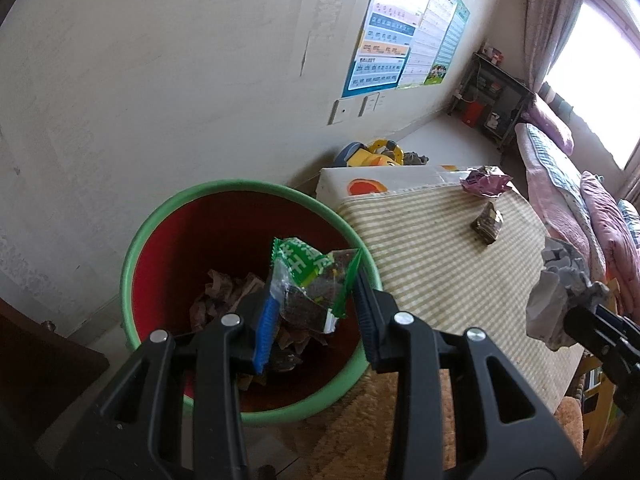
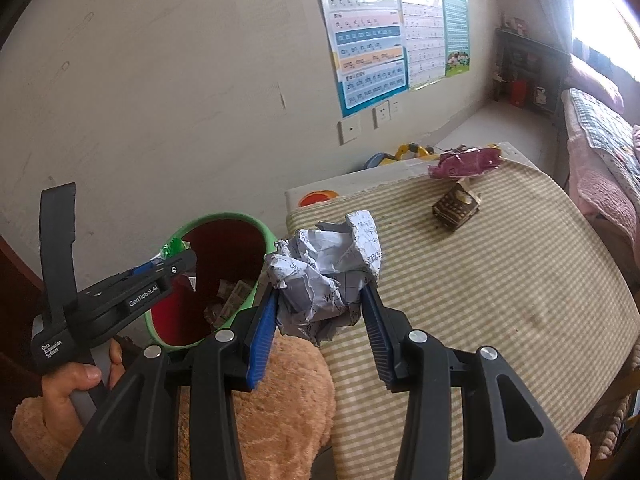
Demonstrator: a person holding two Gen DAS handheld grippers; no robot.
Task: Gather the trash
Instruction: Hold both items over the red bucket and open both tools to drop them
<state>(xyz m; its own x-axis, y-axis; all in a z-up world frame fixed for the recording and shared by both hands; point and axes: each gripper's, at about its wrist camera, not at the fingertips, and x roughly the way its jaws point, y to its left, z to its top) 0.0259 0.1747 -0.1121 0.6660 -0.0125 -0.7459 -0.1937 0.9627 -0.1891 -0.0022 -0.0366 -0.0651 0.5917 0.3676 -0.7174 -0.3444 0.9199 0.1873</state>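
- Beyond the right gripper (image 2: 318,300), a brown wrapper (image 2: 456,206) and a crumpled pink wrapper (image 2: 466,164) lie on the striped tablecloth (image 2: 500,300), well apart from both tools.
- A green-rimmed bin (image 1: 134,256), red inside, sits directly under the left gripper (image 1: 314,300); crumpled scraps (image 1: 224,288) already lie in it.
- The left gripper is clamped on a green snack packet (image 1: 308,280), held over the bin's mouth.
- The right gripper grips a ball of crumpled paper (image 2: 324,272) above the table edge, just right of the bin.
- A hand (image 2: 74,384) in a fuzzy orange sleeve (image 2: 36,424) holds the left tool.
- The bin's near rim hides behind the left gripper's fingers (image 1: 264,328); the printing on the paper is too creased to read.
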